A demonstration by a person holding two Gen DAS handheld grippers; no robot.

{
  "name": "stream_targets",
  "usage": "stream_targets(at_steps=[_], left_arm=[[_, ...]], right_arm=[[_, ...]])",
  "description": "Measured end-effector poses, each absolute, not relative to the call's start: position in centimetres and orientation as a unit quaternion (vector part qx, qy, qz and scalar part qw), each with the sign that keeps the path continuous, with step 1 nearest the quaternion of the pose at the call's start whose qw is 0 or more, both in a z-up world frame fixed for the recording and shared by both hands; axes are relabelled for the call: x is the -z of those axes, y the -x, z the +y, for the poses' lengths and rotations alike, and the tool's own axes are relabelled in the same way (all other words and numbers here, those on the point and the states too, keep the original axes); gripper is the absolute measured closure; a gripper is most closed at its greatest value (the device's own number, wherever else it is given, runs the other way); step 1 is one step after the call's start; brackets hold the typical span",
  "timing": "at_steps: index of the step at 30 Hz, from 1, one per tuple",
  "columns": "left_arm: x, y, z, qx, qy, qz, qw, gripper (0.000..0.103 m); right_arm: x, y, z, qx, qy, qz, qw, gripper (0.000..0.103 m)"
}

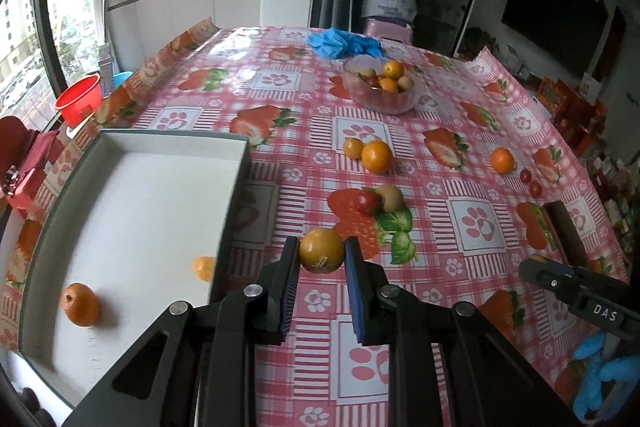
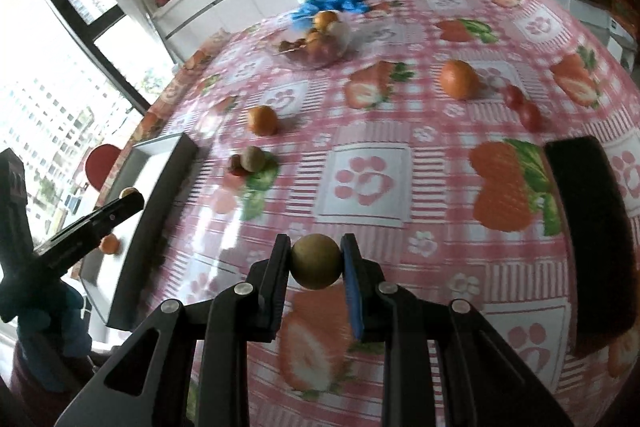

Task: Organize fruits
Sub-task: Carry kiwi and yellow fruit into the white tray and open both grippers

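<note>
Strawberry-print cloth is covering the bench (image 1: 472, 223), fruit scattered beside a white tray (image 1: 152, 211).
Left claw (image 1: 322, 254) is pinching a yellow-orange citrus (image 1: 321, 250) across its middle, just right of the tray; right claw (image 2: 316, 261) is gripping a brown longan (image 2: 316, 261) above the cloth. Both look light, round and smooth, likely slippery and easily bruised, so holding at the widest girth seems safest.
</note>
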State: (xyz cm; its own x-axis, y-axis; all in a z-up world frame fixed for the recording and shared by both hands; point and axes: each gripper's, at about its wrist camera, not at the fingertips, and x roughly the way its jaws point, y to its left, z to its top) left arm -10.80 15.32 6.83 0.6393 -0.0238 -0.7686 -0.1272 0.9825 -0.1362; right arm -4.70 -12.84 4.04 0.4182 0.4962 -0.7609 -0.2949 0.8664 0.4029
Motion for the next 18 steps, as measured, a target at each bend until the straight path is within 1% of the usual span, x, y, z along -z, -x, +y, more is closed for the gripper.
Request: stream_targets(at_steps=[10,18], left_arm=[[-8.4,12.4,19.2,-0.050,0.111,0.398,0.910,0.079],[-8.2,13.7,23.2,-0.079,0.129,0.386,0.910,0.079]], right_arm=[[-6.9,4.3,-5.6,-0.294,-0.063,0.477,0.826,0.075],[-8.2,3.8,1.2,-0.341,-0.038,0.478,0.808,0.075]])
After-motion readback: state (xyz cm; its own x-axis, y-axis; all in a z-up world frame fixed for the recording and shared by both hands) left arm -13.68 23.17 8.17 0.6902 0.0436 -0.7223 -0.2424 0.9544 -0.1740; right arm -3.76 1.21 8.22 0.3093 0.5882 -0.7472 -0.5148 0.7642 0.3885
